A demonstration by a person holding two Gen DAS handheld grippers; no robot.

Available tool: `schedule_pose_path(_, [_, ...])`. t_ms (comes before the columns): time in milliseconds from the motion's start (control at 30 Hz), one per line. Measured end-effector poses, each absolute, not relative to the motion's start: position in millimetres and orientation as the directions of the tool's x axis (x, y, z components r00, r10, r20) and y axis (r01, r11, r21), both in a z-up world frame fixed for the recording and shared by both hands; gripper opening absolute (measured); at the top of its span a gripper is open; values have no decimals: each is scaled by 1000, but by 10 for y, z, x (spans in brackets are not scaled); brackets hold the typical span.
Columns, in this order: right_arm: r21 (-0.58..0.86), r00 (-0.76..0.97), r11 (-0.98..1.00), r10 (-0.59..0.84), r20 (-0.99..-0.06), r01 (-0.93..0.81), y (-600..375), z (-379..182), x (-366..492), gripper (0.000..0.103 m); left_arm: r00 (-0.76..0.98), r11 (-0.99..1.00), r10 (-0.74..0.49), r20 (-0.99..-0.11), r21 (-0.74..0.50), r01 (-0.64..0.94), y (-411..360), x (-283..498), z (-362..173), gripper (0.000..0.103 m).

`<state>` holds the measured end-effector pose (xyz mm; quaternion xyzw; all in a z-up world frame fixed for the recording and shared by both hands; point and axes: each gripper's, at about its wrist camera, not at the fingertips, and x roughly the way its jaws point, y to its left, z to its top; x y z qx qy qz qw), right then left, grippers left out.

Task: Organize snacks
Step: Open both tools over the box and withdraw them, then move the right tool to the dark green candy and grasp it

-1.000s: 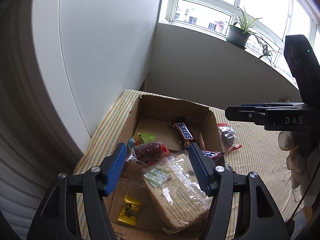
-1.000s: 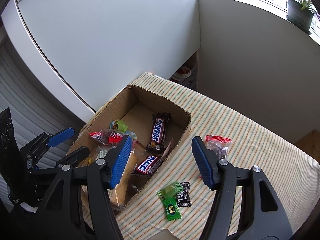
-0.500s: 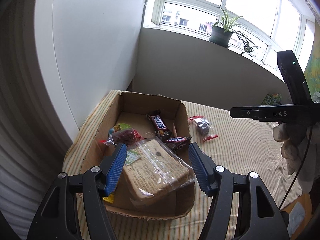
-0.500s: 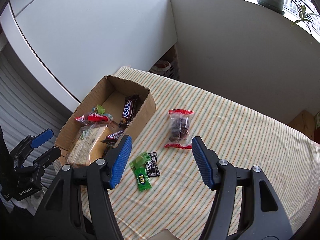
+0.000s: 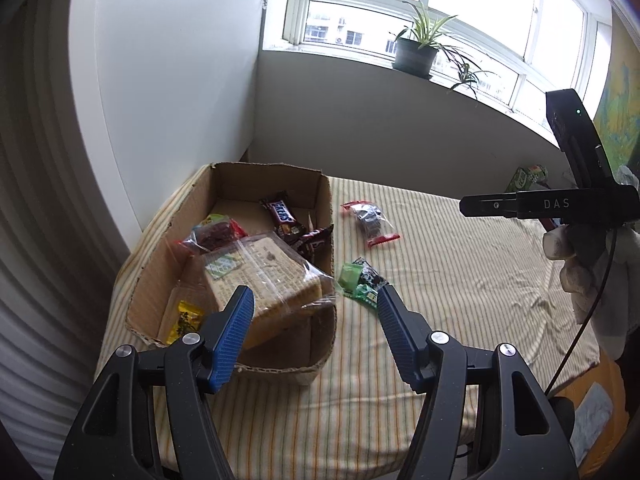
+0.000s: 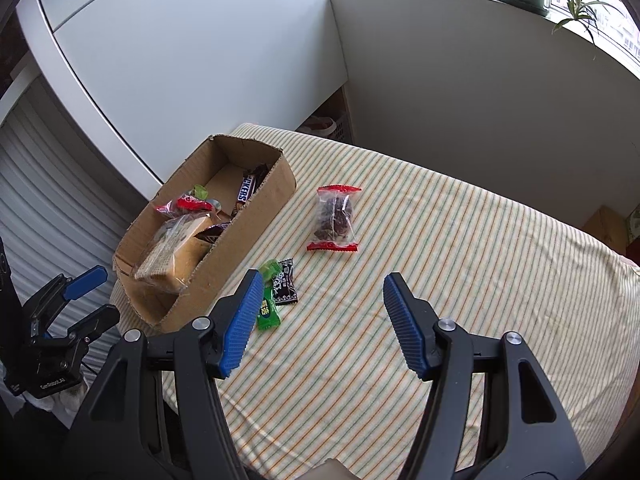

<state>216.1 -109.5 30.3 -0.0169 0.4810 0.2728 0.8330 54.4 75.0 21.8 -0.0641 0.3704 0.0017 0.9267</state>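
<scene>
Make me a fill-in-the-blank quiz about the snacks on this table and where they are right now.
1. The chocolate bar lies inside the ____ box.
2. Lying on the striped cloth, outside the box, are ____ snack packets.
3. The clear packet with red ends lies ____ the box.
4. The small green packet touches a ____ packet.

Missing words: cardboard; three; outside; black
</scene>
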Motion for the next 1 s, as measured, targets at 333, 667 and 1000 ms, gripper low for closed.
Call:
schedule_pose_path(333, [262, 377, 840, 464, -802, -476, -1291, 213, 2201, 65, 698, 992, -96, -710, -123, 11, 191, 474, 77, 64])
schedule_pose_path(667, [313, 306, 785, 525, -794, -534, -1193, 26, 2390, 57, 665, 989, -119, -738, -150, 11, -65, 529, -89, 64])
schedule_pose_path(1000, [328, 156, 724, 512, -845, -606, -347, -377, 2544, 27, 664, 985, -67, -745, -156, -75, 315, 303, -127, 64])
